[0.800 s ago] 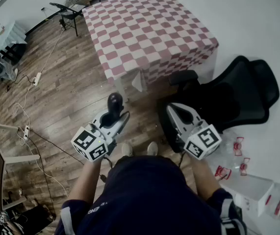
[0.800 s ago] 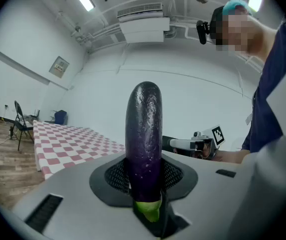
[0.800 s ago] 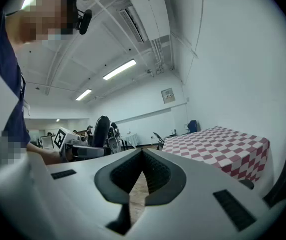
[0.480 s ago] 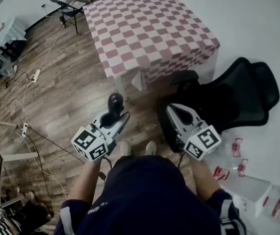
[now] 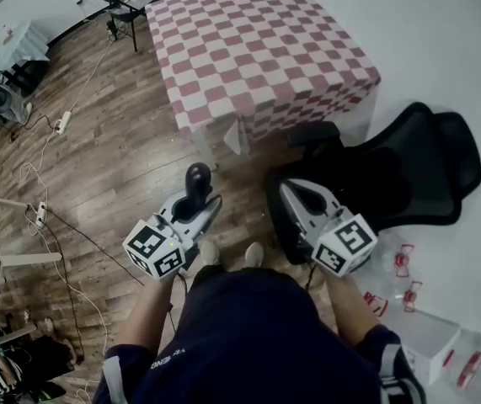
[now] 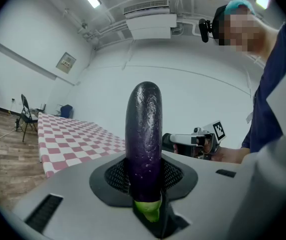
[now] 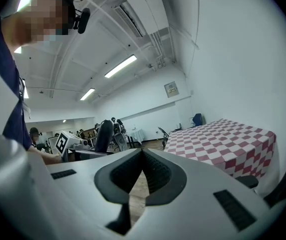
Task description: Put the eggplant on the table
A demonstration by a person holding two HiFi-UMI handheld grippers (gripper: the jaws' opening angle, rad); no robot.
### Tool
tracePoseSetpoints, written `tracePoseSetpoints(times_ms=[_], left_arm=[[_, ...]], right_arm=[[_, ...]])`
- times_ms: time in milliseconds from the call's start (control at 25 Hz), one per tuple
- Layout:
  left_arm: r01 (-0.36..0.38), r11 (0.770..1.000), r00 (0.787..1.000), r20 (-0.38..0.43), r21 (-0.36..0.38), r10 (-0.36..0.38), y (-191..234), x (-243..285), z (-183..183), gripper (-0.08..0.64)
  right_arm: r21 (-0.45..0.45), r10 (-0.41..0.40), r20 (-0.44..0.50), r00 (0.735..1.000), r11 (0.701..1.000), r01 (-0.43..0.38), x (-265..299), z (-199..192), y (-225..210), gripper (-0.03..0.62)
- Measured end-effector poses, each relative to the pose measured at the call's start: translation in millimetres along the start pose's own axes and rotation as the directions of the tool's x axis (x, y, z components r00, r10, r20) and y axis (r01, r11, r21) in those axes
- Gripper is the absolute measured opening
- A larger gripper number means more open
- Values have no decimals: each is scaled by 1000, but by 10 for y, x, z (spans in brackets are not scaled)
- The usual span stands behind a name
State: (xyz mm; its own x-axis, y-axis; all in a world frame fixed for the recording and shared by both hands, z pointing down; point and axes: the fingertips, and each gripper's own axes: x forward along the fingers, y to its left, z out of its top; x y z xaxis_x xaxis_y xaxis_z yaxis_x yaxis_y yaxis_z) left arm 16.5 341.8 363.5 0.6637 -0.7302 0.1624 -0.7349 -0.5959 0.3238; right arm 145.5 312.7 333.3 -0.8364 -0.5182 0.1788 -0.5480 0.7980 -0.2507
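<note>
Head view: we hold the eggplant (image 5: 196, 178) upright in our left tool (image 5: 200, 202) over the floor, apart from the checkered tabletop (image 5: 257, 49). Left gripper view: the jaws clamp its stem end. Right gripper view: our right tool (image 7: 141, 155) is empty, its tips meeting.

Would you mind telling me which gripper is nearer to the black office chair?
Right. The right gripper hangs beside the chair; the left gripper, shut on the eggplant, is farther left.
</note>
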Motion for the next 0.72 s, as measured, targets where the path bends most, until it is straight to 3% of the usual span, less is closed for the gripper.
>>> tracePoseSetpoints(times_ms=[280,520,720], left_arm=[[-42,999,999,-3,18,42,-160,127,-11,129],[-75,997,997,4,17,75,9,255,91,129],[-59,998,998,9,4,59,229,519,188,129]], right_arm=[[17,18,36,999,1000,-19,-235,87,-311,11],[42,13,56,998,999,-15,-248,155,-551,11],[62,-6,43,999,998,3,-83,224,-831,11]])
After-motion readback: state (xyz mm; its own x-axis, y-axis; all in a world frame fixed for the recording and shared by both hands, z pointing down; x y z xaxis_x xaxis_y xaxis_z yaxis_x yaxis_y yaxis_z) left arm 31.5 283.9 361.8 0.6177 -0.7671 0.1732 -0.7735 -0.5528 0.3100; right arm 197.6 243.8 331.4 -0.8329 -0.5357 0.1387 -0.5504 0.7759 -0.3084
